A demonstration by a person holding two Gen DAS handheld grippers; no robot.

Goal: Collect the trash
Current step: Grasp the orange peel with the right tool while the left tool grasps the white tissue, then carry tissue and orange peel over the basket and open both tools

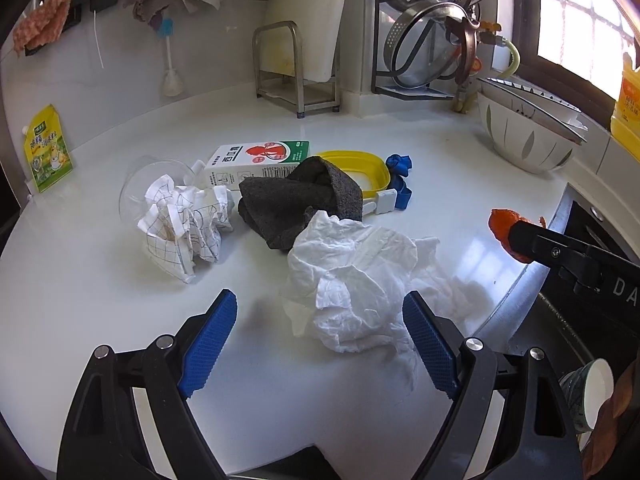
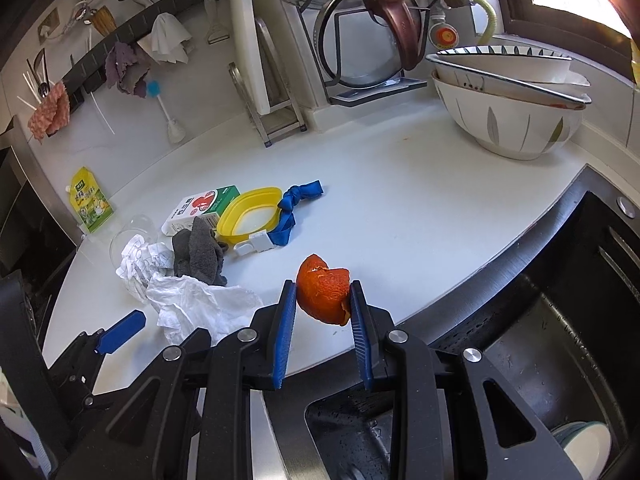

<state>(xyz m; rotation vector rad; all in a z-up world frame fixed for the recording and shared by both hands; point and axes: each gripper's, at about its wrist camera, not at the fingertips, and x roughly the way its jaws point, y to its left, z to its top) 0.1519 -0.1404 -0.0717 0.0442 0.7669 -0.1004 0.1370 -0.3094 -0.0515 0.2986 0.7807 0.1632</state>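
Pinching a curled piece of orange peel (image 2: 323, 293) between its blue pads, the right gripper (image 2: 323, 300) holds it just above the front edge of the white countertop (image 2: 420, 208), next to the dark sink (image 2: 520, 340). The left gripper (image 1: 320, 312) hangs with its jaws spread wide and nothing pressed between them; a crumpled white paper towel (image 1: 360, 280) lies on the counter between and just ahead of its fingertips, close to the right-hand pad, though I cannot tell whether it touches. Behind the towel sits a bunched grey cloth (image 1: 296, 200), its edge overlapped by the towel. To the left of that lies a wad of checked paper (image 1: 180, 224) against a clear plastic cup (image 1: 148, 176) tipped on its side. A small white, red and green carton (image 1: 256, 160) lies flat behind the cloth, beside a yellow-rimmed lid (image 1: 360, 164) with a blue strip (image 1: 400, 176) knotted at its end. Stacked bowls (image 2: 512, 96) stand at the far right of the counter near the window.
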